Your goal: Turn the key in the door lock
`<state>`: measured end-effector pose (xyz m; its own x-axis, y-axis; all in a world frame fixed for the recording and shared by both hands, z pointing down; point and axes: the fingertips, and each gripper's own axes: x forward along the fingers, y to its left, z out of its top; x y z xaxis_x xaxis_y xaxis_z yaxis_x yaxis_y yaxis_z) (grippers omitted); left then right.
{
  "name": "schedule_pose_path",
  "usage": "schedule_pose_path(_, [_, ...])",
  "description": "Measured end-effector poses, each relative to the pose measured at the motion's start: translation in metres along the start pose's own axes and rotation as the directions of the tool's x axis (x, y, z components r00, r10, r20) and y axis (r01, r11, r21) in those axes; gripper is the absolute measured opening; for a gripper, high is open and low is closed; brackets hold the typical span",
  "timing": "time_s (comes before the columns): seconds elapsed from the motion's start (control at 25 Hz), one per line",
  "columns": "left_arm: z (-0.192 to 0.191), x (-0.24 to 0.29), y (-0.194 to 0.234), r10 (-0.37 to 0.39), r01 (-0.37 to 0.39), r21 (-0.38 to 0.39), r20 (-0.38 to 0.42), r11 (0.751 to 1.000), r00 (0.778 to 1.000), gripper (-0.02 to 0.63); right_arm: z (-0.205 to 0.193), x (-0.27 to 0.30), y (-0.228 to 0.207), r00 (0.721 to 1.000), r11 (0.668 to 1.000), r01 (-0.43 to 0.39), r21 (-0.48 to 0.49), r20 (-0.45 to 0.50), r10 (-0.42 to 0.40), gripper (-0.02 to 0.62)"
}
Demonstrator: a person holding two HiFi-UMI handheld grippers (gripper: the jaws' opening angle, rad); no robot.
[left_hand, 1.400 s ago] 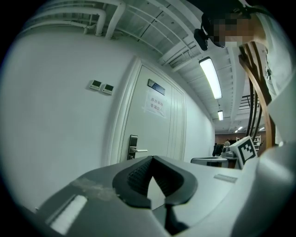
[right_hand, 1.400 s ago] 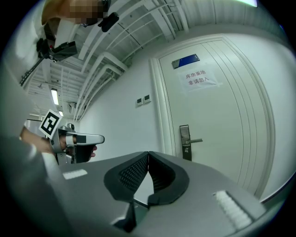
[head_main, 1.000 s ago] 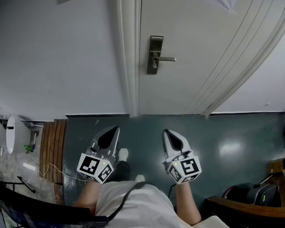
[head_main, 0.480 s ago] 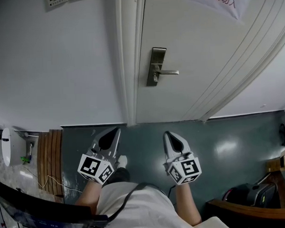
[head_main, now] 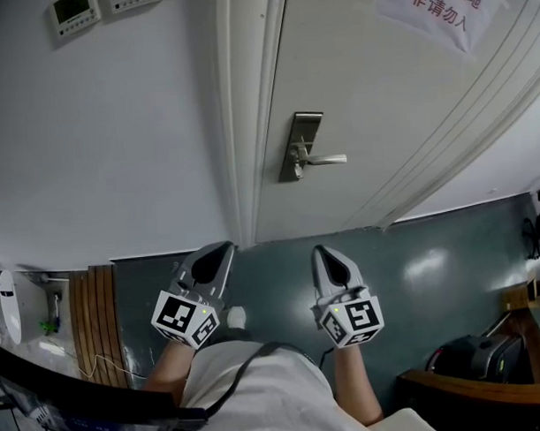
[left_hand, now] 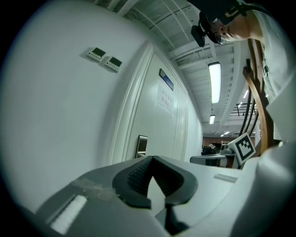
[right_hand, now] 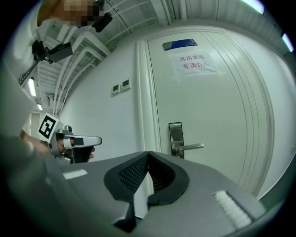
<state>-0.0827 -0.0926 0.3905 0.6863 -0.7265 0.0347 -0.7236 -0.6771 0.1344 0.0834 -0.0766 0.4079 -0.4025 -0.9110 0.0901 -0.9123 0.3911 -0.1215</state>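
Head view: white door (head_main: 382,118), teal-grey floor (head_main: 483,238).

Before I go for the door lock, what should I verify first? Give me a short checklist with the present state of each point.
1. Lock plate in sight: ok, in head and right gripper views.
2. Key in lock plate: cannot tell, too small.
3. Right claw free: ok, shut, empty.
4. Left claw free: ok, shut, empty.
5. Claws at the lock plate: not ok, both apart from the door.
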Motion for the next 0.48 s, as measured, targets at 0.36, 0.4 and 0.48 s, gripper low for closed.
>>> schedule_pose_path(0.36, [0.006,0.036,0.053,-0.114,0.113,-0.019,-0.012,0.993,0.993,0.005,0.007,0.062,-0.006,0.996,0.996,0.086,-0.010,0.000,-0.087,0.008])
schedule_pose_path(0.4, [0.008,0.037,0.058,-0.120,0.119,-0.019,-0.011,0.993,0.993,0.005,0.008,0.067,-0.006,0.996,0.996,0.093,-0.009,0.002,-0.093,0.008])
schedule_pose_path(0.48, [0.009,0.040,0.066,-0.131,0.131,-0.019,-0.011,0.991,0.991,0.005,0.008,0.075,-0.006,0.995,0.994,0.105,-0.008,0.003,-0.105,0.008])
